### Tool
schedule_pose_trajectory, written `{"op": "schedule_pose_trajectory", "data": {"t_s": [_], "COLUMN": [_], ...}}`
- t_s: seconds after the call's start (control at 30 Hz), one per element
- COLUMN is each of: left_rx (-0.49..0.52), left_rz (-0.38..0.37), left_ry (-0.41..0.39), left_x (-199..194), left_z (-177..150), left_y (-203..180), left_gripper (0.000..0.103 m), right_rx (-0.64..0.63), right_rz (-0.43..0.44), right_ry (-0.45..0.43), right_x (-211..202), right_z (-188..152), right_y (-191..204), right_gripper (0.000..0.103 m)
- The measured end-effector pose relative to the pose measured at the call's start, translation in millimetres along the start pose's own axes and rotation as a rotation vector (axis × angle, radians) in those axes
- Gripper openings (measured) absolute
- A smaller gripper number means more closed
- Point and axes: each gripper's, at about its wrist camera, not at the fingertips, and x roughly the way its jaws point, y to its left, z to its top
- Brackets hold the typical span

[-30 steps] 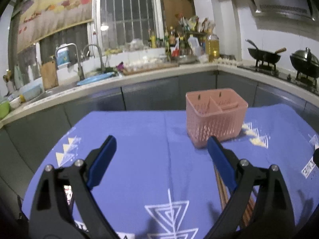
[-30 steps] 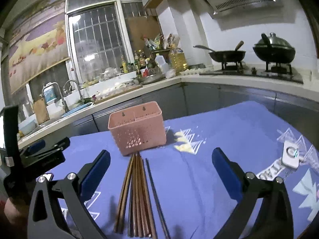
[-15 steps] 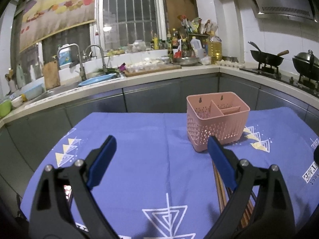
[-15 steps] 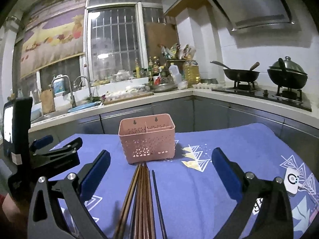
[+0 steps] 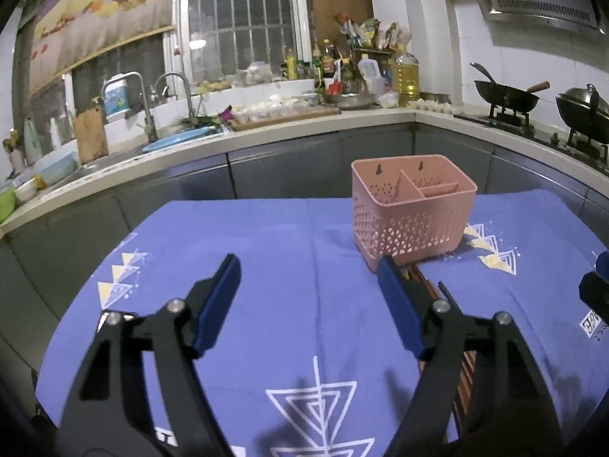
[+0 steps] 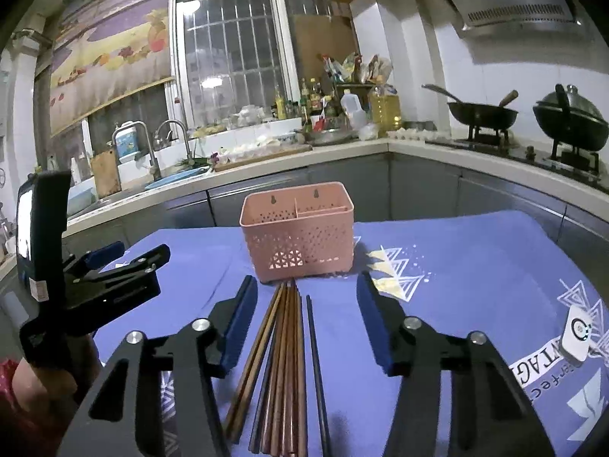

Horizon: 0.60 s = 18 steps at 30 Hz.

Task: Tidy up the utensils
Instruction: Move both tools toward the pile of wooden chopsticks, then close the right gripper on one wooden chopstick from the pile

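Our right gripper (image 6: 306,293) has narrowed since earlier, jaws apart around untouched chopsticks (image 6: 283,361); only its view shows them whole. Left gripper (image 5: 310,266) spread, empty.

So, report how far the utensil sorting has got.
Nothing is sorted yet: the pink caddy shows no utensils inside. In hand: the right claw has just been closing around the chopsticks lying on the blue cloth, not yet gripping. The left claw is empty. All chopsticks remain.
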Motion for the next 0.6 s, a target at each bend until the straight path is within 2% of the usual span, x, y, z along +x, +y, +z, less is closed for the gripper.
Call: {"op": "schedule_pose_trajectory", "data": {"t_s": [0.3, 0.6], "left_rx": [0.003, 0.006], "left_rz": [0.021, 0.020], "left_ry": [-0.045, -0.048], "left_x": [-1.2, -0.8], "left_z": [-2.1, -2.1], "left_y": [0.1, 0.5], "left_gripper": [0.071, 0.071], "right_rx": [-0.014, 0.001], "right_rz": [-0.008, -0.012], "right_ry": [-0.008, -0.002], "right_x": [-2.0, -1.0], "right_z": [-1.5, 0.6], "right_y": [0.0, -6.2], "right_gripper": [0.049, 0.049]}}
